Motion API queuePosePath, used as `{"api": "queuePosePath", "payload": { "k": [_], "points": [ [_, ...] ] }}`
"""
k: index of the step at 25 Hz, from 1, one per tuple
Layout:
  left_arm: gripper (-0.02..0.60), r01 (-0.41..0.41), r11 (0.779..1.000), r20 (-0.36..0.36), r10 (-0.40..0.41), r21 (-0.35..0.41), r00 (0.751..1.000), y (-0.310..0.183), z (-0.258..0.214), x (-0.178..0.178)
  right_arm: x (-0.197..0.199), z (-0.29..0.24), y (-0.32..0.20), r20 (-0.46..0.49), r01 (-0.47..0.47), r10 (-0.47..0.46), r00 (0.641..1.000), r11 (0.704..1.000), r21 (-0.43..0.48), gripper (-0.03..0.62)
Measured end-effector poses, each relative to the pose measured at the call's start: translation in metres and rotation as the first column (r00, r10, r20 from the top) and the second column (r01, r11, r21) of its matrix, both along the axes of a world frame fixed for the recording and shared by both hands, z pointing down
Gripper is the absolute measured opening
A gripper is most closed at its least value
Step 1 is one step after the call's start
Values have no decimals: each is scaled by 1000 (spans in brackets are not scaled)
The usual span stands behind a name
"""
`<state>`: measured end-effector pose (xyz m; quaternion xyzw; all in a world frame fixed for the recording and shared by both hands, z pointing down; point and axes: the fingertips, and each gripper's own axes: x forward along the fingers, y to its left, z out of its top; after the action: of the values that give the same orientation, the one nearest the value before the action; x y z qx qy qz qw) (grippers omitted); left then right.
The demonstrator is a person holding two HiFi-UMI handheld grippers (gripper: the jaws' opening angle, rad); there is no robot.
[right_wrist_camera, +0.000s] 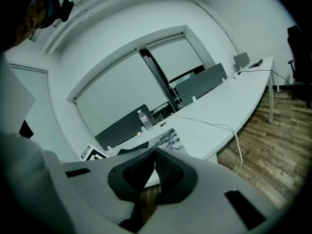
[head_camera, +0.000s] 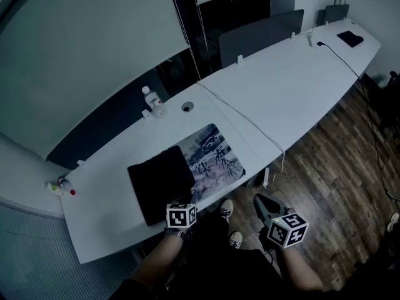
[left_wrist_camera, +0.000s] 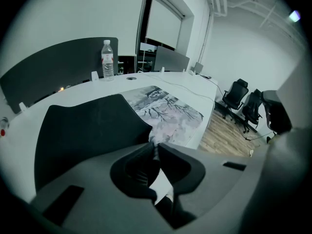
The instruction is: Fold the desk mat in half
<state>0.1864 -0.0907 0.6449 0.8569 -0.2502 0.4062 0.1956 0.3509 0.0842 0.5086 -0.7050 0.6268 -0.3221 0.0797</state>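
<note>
We stand in an office: a long white desk [head_camera: 294, 86] runs toward 1 o'clock, grey dividers [head_camera: 259, 36] along its far edge, a mat [head_camera: 215, 158] and cable [head_camera: 250, 120] on it, swivel chairs [left_wrist_camera: 236, 92] at 3 o'clock.

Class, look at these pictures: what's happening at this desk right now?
A person is folding a desk mat on the white desk. The left gripper pinches the mat's near edge; its black underside lies turned over one side, the printed part uncovered. The right gripper hangs shut and empty, off the desk.
</note>
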Motion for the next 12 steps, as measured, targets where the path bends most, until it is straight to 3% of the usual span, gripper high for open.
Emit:
{"api": "queuePosePath", "payload": {
  "k": [12],
  "points": [
    [41, -94, 995, -15, 93, -23, 996, 7, 1, 52, 32, 5, -16, 13, -39, 39, 999, 999, -3, 23]
  ]
}}
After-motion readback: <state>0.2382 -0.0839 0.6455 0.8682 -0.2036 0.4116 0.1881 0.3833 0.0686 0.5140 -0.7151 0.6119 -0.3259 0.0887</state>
